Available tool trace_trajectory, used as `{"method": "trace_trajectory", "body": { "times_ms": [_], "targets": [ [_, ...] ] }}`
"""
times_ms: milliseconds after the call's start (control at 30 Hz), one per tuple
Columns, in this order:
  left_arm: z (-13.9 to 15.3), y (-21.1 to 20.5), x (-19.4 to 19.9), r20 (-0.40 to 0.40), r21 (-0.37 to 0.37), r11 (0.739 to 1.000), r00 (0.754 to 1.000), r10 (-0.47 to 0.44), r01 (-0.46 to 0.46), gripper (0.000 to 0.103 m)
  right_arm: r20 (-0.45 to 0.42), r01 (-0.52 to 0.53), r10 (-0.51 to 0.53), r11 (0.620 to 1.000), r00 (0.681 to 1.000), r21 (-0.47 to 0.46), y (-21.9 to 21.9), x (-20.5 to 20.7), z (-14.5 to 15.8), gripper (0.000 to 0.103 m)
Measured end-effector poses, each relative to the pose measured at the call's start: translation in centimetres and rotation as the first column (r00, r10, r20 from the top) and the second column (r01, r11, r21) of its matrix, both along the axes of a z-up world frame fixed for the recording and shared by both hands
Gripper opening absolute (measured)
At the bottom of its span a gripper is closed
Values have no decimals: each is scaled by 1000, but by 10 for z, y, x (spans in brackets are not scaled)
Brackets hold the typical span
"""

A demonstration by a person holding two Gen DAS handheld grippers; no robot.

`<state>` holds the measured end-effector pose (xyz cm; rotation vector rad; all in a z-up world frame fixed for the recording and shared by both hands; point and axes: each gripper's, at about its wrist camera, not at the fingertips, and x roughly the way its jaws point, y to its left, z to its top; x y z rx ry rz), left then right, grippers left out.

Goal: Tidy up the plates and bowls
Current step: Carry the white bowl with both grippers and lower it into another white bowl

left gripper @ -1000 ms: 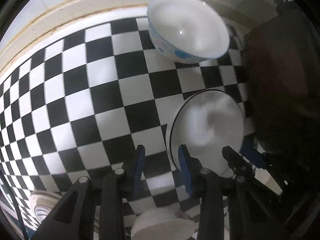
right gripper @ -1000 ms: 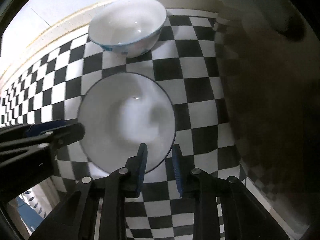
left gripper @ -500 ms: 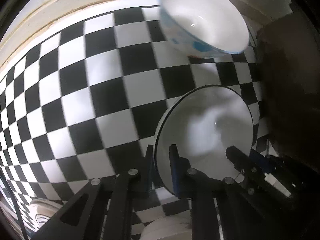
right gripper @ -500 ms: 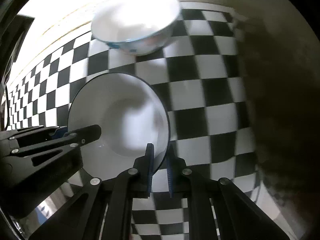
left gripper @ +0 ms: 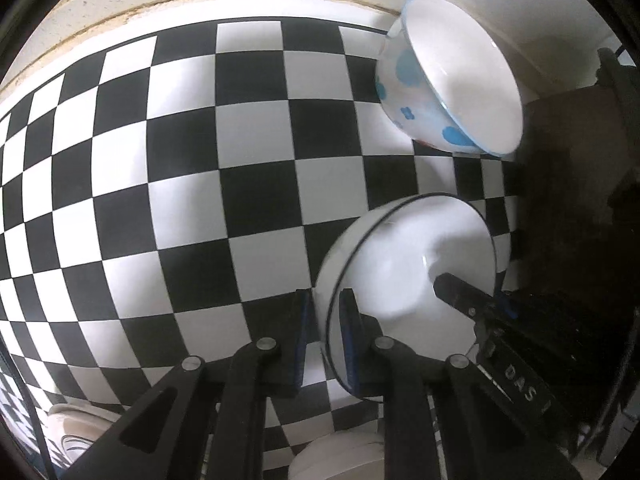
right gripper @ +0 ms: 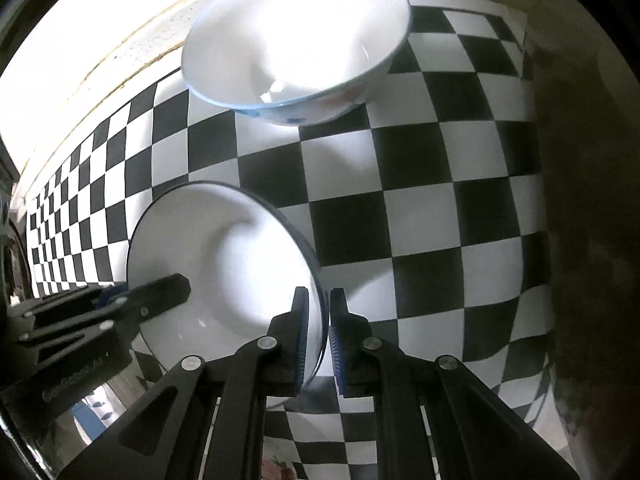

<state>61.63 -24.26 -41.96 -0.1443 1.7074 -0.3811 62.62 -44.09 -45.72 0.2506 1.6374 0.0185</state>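
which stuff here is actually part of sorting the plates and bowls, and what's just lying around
Job:
dark-rimmed white bowl, pinched by left gripper and right gripper
blue-flowered bowl
white dish stack

Lying about:
checkered tablecloth

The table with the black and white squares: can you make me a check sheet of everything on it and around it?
Surface: checkered cloth, flat, running up to a pale ledge.
Job's things: dark-rimmed bowl, gripped at opposite rim edges; blue-flowered bowl behind it, free, beside the wall.
Clutter: more white dishes at the near edge, only partly visible.
Grippers: left gripper shut on the dark-rimmed bowl's rim; right gripper has just been closing, now clamped on the opposite rim.
Cables: thin dark cord at the left edge.
Surroundings: dark shadowed area at the right; too dim to identify.
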Motion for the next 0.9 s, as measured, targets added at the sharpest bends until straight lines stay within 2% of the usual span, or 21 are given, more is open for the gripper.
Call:
{"method": "trace_trajectory", "body": {
  "times_ms": [367, 700, 900],
  "targets": [
    [25, -1, -9, 55, 28, 999, 998, -20, 19, 13, 34, -5, 5, 1000, 999, 11, 7, -10, 19, 6],
    [79, 11, -36, 128, -7, 999, 991, -42, 43, 13, 105, -15, 11, 999, 994, 43, 12, -35, 71, 7],
    [108, 25, -74, 135, -41, 998, 990, -47, 53, 13, 146, -36, 27, 998, 989, 59, 19, -65, 104, 7]
  ]
}}
